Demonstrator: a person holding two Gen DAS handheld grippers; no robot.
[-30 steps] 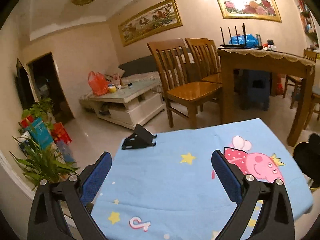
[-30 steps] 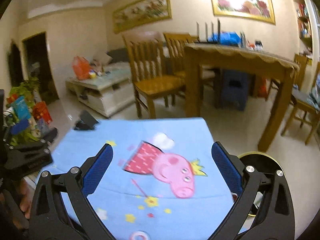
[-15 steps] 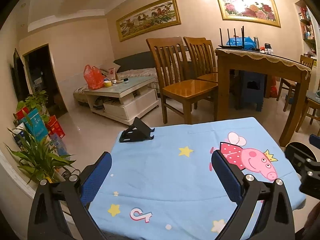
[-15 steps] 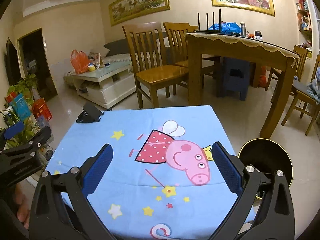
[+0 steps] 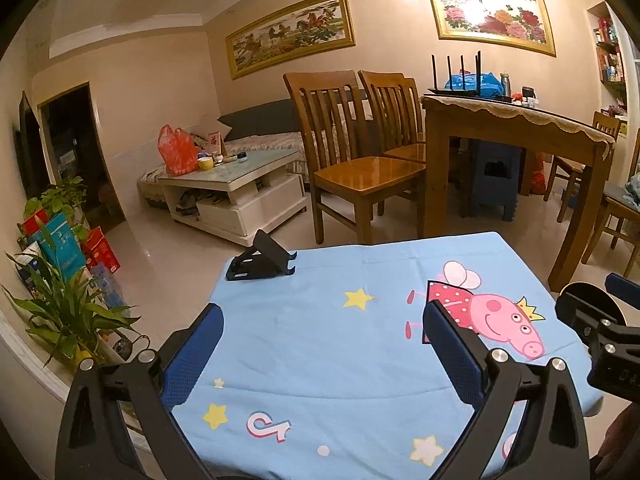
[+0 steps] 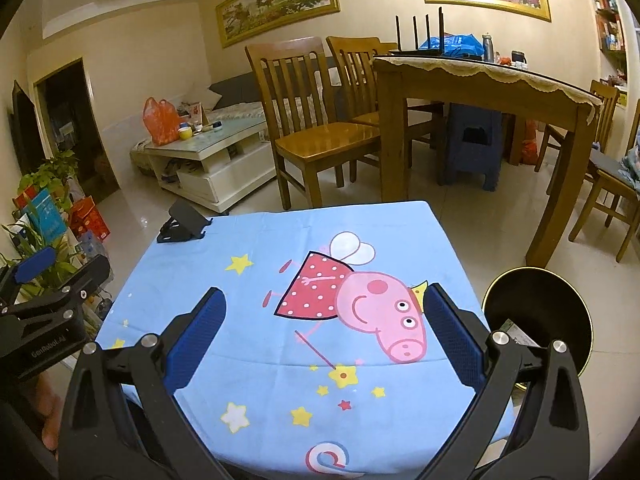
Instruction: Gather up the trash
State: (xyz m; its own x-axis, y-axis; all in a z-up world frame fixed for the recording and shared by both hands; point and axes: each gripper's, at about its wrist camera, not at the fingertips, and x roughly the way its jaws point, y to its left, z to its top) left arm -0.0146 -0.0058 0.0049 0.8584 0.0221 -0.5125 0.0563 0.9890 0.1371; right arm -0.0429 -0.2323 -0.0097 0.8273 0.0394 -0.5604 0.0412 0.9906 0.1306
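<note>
A small table under a blue cartoon-pig cloth fills the lower part of both views. No loose trash shows on the cloth. My left gripper hovers open over the near edge with nothing between its blue pads. My right gripper also stands open and empty above the cloth. A round black bin with a gold rim stands on the floor right of the table, with a pale scrap inside it. Its rim peeks past the other gripper in the left wrist view.
A black phone stand sits on the table's far left corner. Beyond are wooden chairs, a dining table, a white coffee table and potted plants at the left.
Both grippers have pulled back and up a little, so more of the table and bin shows. The right view, blurred a second ago, has settled. Both stay open.
</note>
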